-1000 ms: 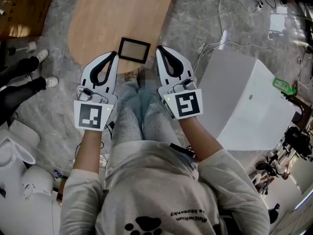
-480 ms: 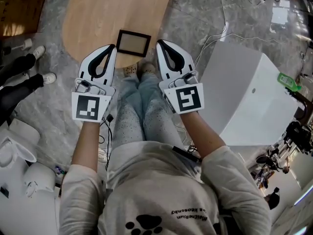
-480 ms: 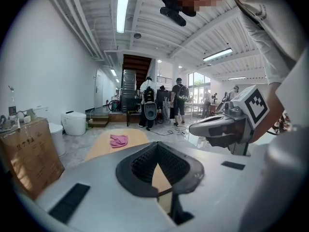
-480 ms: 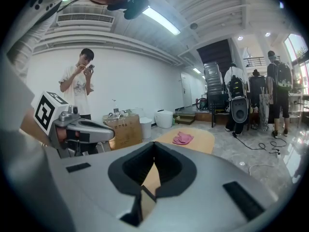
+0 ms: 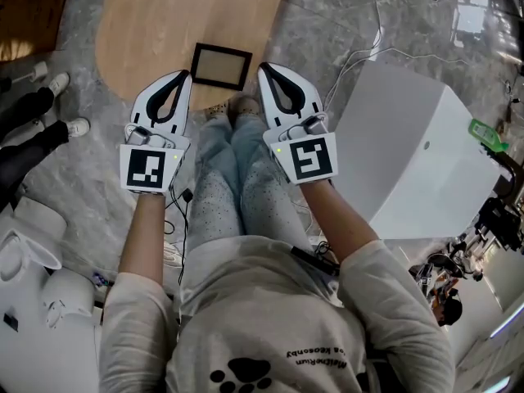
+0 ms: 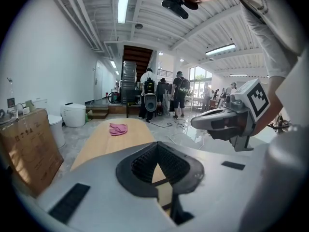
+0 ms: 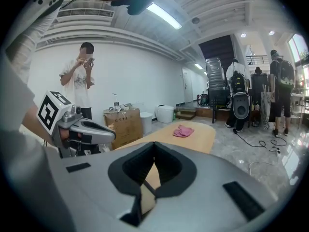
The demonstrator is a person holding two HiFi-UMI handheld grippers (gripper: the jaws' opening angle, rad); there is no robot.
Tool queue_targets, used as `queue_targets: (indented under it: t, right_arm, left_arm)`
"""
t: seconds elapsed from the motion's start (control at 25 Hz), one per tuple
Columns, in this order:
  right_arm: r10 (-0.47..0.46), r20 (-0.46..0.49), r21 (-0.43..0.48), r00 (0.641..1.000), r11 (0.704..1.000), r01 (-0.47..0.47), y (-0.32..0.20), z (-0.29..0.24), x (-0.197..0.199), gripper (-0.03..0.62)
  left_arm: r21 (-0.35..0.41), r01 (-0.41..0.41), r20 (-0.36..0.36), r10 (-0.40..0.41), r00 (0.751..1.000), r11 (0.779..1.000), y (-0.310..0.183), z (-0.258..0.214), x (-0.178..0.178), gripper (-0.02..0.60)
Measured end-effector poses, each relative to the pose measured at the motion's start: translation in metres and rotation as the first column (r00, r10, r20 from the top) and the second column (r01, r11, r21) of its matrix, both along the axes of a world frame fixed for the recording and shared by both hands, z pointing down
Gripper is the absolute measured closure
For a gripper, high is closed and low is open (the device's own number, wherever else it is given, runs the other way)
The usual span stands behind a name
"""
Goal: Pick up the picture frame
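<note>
Picture frame (image 5: 221,65) flat on tabletop (image 5: 164,23). Left gripper (image 5: 185,75) at its 9 o'clock, right gripper (image 5: 264,68) at 3 o'clock. Both closed tight, holding nothing.

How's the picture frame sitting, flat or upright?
Flat: the picture frame lies on the wooden table near its edge, whole rectangle visible from above.

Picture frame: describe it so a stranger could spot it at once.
Find the long rounded light-wood table on the grey floor. At its near end the picture frame lies flat. It is a dark-rimmed rectangle with a pale centre, unlike the crumpled pink cloth farther along.
</note>
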State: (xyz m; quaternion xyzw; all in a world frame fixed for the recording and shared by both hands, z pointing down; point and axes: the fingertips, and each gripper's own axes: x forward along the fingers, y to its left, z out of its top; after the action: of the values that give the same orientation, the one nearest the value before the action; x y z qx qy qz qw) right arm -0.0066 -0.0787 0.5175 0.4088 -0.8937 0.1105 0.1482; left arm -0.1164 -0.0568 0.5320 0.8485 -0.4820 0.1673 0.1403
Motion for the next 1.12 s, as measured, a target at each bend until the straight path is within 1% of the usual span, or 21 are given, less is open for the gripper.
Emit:
queue_targets:
  t: [0.36, 0.48, 0.56, 0.84, 1.12]
  right_arm:
    - [-0.007, -0.031, -0.058, 1.000, 0.998, 0.005, 0.006, 0.031, -0.001, 0.586]
    - [0.001, -0.032, -0.096, 0.999, 0.995, -0.004, 0.010, 0.046, 0.001, 0.586]
    - [0.000, -0.038, -0.114, 0.999, 0.993, -0.005, 0.013, 0.055, 0.001, 0.586]
    - [0.024, -0.060, -0.143, 0.998, 0.989, -0.032, 0.011, 0.078, 0.001, 0.586]
    - [0.022, -0.086, -0.170, 0.996, 0.985, -0.037, 0.011, 0.099, 0.001, 0.586]
  left_arm:
    - [-0.056, -0.024, 0.017, 0.024, 1.000, 0.998, 0.001, 0.038, -0.002, 0.574]
    - [-0.083, -0.029, 0.018, 0.031, 0.999, 0.996, 0.001, 0.052, -0.001, 0.574]
    - [-0.106, -0.034, 0.032, 0.038, 0.999, 0.994, 0.003, 0.063, -0.001, 0.574]
    - [-0.127, -0.053, 0.051, 0.059, 0.997, 0.991, 0.001, 0.079, -0.001, 0.574]
    - [-0.163, -0.068, 0.062, 0.079, 0.995, 0.984, -0.002, 0.100, 0.000, 0.574]
